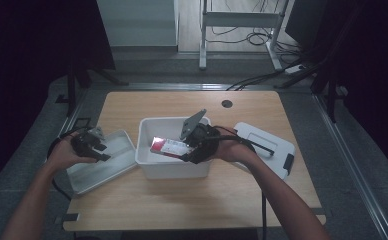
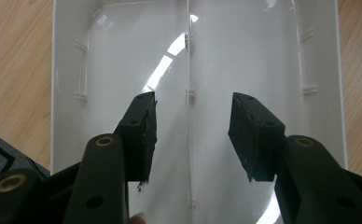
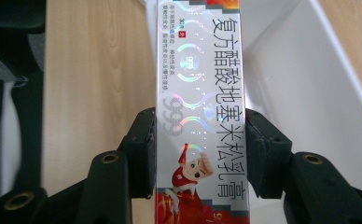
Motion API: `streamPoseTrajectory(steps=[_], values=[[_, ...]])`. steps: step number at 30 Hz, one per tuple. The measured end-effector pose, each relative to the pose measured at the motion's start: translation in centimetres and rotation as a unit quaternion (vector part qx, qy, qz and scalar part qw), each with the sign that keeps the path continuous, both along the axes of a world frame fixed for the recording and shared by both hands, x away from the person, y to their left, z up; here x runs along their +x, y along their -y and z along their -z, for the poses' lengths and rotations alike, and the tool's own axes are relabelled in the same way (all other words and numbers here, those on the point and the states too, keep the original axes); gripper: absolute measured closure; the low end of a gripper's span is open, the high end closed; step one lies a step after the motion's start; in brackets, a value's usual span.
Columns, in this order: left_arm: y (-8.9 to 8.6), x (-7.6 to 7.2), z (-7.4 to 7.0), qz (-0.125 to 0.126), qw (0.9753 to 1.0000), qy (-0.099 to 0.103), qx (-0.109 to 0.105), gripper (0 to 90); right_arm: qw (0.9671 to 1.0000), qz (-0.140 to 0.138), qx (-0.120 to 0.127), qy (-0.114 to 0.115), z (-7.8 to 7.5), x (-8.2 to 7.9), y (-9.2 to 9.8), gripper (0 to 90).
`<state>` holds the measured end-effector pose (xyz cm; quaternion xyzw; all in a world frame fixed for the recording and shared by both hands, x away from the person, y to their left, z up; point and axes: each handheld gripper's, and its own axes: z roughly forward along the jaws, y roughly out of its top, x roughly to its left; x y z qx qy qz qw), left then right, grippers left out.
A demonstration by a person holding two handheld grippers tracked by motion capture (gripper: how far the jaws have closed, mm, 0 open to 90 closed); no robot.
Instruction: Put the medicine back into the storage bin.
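the right gripper is clamped on a long silver-and-red cardboard carton, holding it over the open white plastic bin at the table's middle. left of that bin, the left gripper hangs over a shallow white plastic tray with its jaws spread, gripping nothing.

I see a silver holographic carton with grey characters, red base and a red-clad cartoon figure; red and white from above. It's over the white bin. Left of the bin, a white lid; right of it, a white lid with black latch. My jaws are black, the surface pale wood-grain.
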<state>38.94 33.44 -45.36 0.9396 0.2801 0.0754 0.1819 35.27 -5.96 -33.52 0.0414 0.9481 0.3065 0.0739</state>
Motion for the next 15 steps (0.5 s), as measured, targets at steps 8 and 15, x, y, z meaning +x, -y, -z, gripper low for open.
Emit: streamPoseTrajectory(steps=[8,15], values=[[0.3,0.2,-0.1,0.002,1.0,0.001,0.004,51.9,0.9999,-0.004,-0.015,0.006,0.8,3.4,-1.7,50.5],[0.5,0.1,0.0,0.002,1.0,0.0,0.002,52.0,0.9988,-0.025,-0.041,-0.006,2.2,5.4,-3.4,50.4]])
